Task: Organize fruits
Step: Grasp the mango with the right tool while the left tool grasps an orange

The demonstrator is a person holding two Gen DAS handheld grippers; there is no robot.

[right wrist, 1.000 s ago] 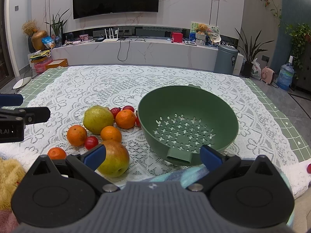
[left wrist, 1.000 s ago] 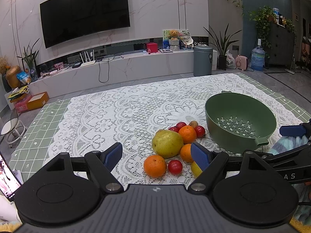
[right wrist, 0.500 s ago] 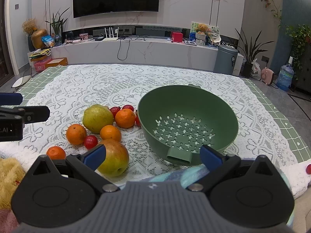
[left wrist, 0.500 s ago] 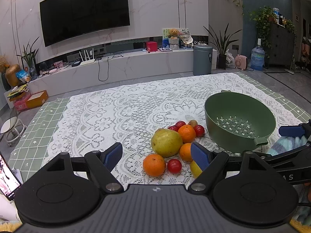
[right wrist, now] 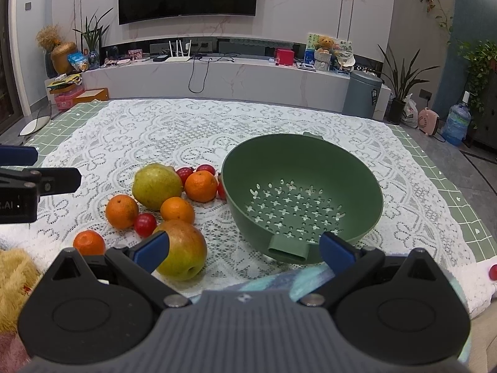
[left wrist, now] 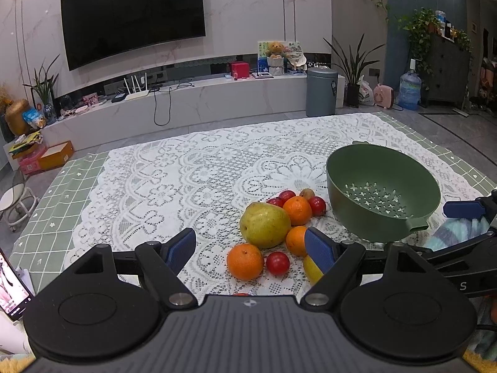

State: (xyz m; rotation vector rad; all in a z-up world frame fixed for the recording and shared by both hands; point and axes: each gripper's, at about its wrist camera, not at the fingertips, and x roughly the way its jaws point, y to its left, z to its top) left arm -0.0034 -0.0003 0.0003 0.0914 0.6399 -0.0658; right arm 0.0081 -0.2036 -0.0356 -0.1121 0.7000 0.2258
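Observation:
A green colander bowl (right wrist: 357,168) stands empty on the lace tablecloth; it also shows in the left wrist view (left wrist: 428,205). Left of it lies a cluster of fruit: a yellow-green pear (right wrist: 156,185), several oranges (right wrist: 201,186), small red fruits (right wrist: 145,224) and a red-green apple (right wrist: 183,250). The pear (left wrist: 265,224) and an orange (left wrist: 244,261) show in the left wrist view. My left gripper (left wrist: 250,248) is open and empty just in front of the fruit. My right gripper (right wrist: 243,247) is open and empty, between the apple and the colander's handle.
The white lace cloth (right wrist: 149,136) covers a green checked table cover. A yellow furry thing (right wrist: 12,276) lies at the near left edge and a blue striped cloth (right wrist: 279,279) under the right gripper. A phone (left wrist: 11,289) stands at the near left.
Both grippers have crept slightly forward toward the fruit. Both stay open and empty; the fruit and colander have not moved.

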